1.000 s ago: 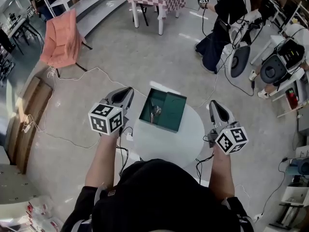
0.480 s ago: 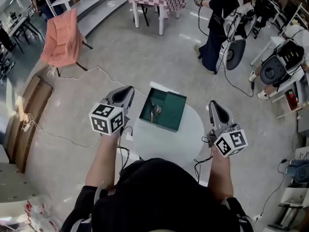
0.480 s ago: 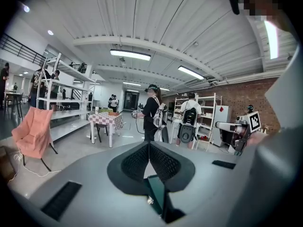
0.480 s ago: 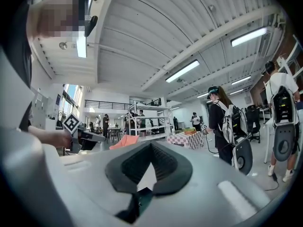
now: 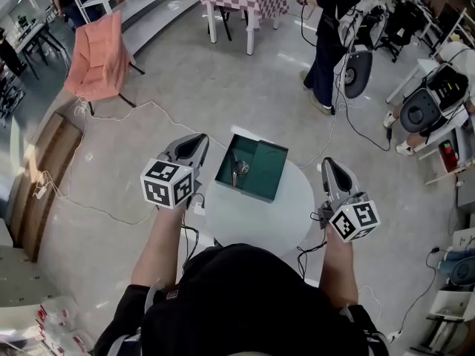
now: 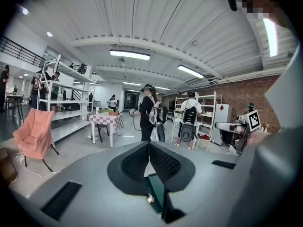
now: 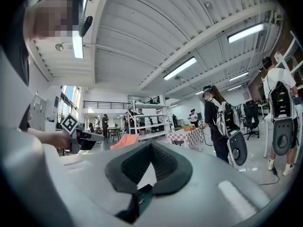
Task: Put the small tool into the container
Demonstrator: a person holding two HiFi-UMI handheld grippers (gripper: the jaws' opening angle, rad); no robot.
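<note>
Your left gripper (image 5: pixel 197 142) left of the table (image 5: pixel 252 219), jaws pressed together, empty, your right gripper (image 5: pixel 329 166) at its right, closed, empty, tool (image 5: pixel 239 169) lying inside the green box (image 5: pixel 269 163).

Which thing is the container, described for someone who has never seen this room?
Look at the small round white table in front of the person. At its far edge sits the container, a shallow open square box. It alone is dark green, with a shiny metal tool lying inside.
</note>
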